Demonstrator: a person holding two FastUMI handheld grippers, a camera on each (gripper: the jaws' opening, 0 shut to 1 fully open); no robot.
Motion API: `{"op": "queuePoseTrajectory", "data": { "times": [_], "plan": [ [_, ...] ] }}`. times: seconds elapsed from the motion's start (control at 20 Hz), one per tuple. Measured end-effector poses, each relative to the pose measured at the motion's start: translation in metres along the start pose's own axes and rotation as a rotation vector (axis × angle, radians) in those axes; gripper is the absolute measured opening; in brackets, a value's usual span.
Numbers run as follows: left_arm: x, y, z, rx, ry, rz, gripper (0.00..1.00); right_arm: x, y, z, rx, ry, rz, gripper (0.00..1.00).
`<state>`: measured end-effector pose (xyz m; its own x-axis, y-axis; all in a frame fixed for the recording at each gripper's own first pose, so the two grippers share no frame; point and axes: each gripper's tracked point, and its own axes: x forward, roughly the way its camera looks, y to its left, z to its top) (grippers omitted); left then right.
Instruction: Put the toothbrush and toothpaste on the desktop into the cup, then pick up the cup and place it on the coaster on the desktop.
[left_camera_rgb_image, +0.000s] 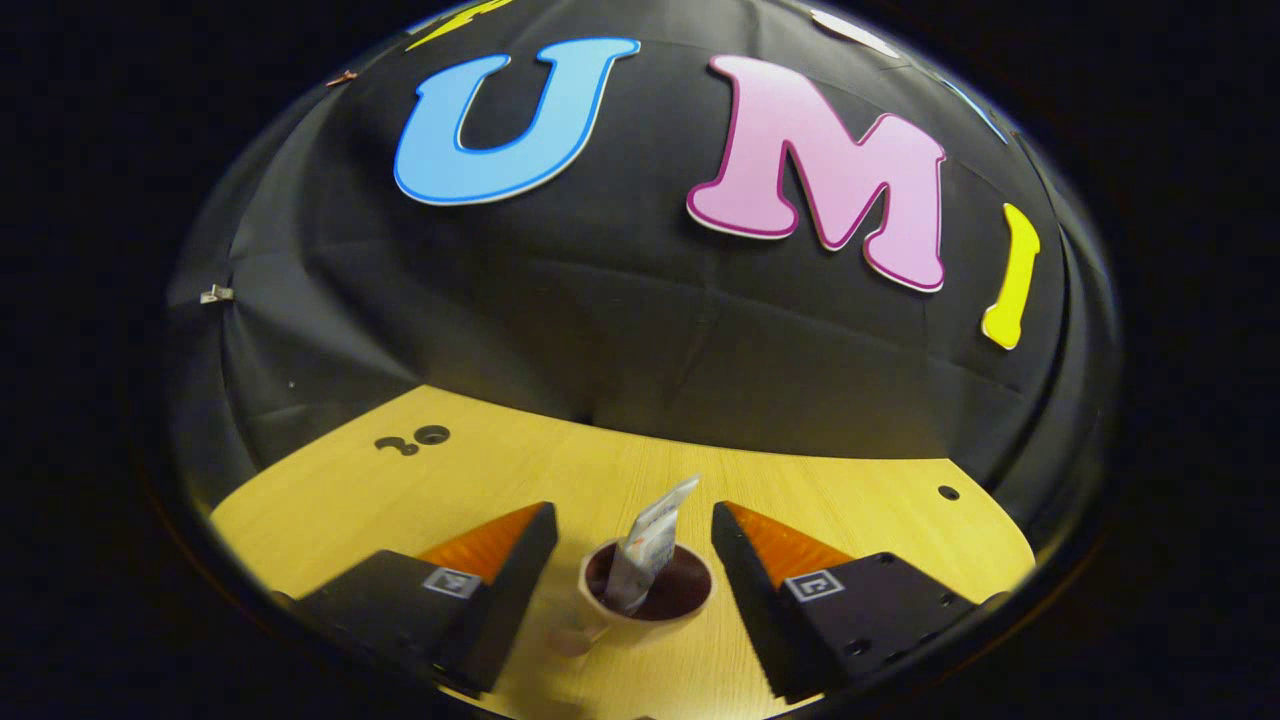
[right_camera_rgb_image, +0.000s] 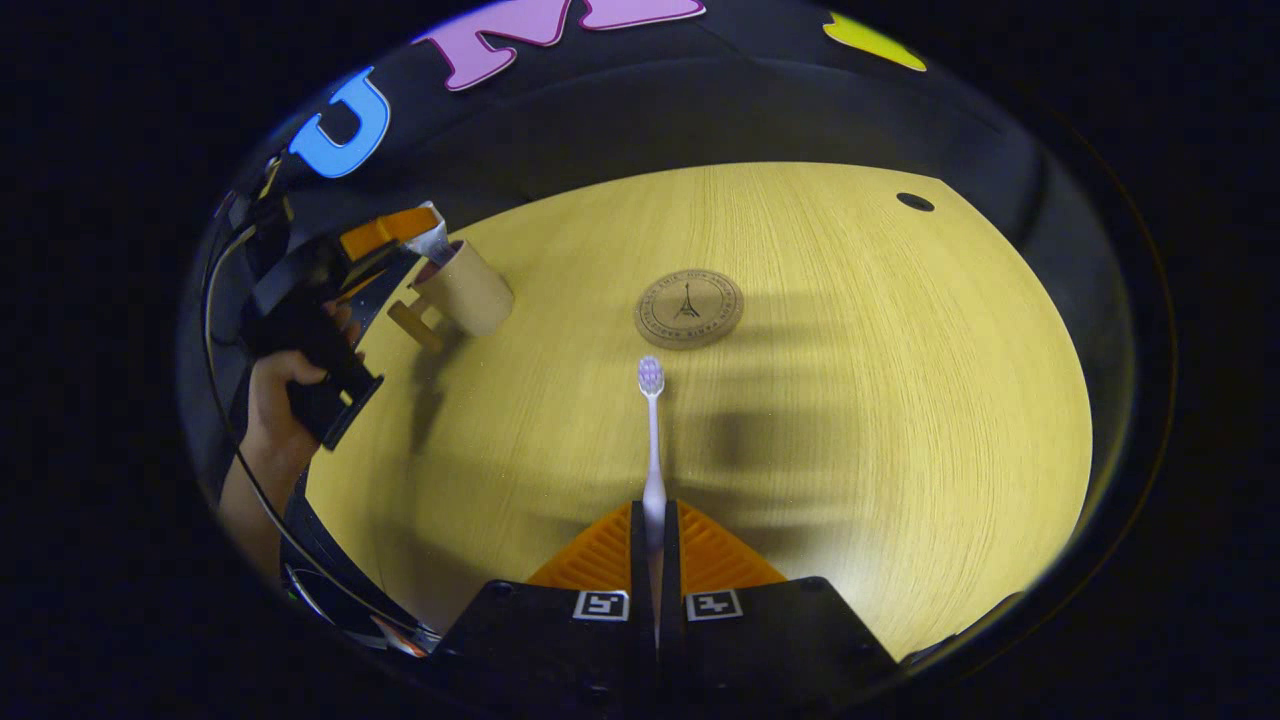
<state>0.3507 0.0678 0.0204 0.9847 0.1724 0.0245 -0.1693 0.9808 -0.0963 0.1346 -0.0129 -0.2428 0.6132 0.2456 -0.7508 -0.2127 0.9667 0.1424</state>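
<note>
Toothpaste (left_camera_rgb_image: 650, 545) stands in cup (left_camera_rgb_image: 640, 600); coaster (right_camera_rgb_image: 688, 308) lies apart.

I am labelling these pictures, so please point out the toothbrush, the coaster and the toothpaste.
toothbrush (right_camera_rgb_image: 652, 440), right gripper view, on its thin neck.
coaster (right_camera_rgb_image: 688, 308), right gripper view, on the middle of its top face.
toothpaste (left_camera_rgb_image: 648, 545), left gripper view, on the tube above the cup's rim.
</note>
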Motion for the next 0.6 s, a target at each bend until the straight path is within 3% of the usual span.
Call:
{"op": "queuePoseTrajectory", "data": {
  "times": [0.05, 0.25, 0.6],
  "plan": [
    [-0.019, 0.003, 0.002, 0.012, 0.002, 0.005, 0.99, 0.0, 0.005, 0.009, -0.001, -0.019, 0.007, 0.06],
    [-0.089, 0.017, -0.019, 0.02, 0.049, 0.029, 0.98, 0.001, 0.034, 0.055, -0.011, -0.107, 0.056, 0.06],
    [-0.172, 0.03, -0.066, -0.1, 0.175, 0.077, 0.98, 0.014, 0.091, 0.15, -0.019, -0.275, 0.139, 0.06]
  ]
}}
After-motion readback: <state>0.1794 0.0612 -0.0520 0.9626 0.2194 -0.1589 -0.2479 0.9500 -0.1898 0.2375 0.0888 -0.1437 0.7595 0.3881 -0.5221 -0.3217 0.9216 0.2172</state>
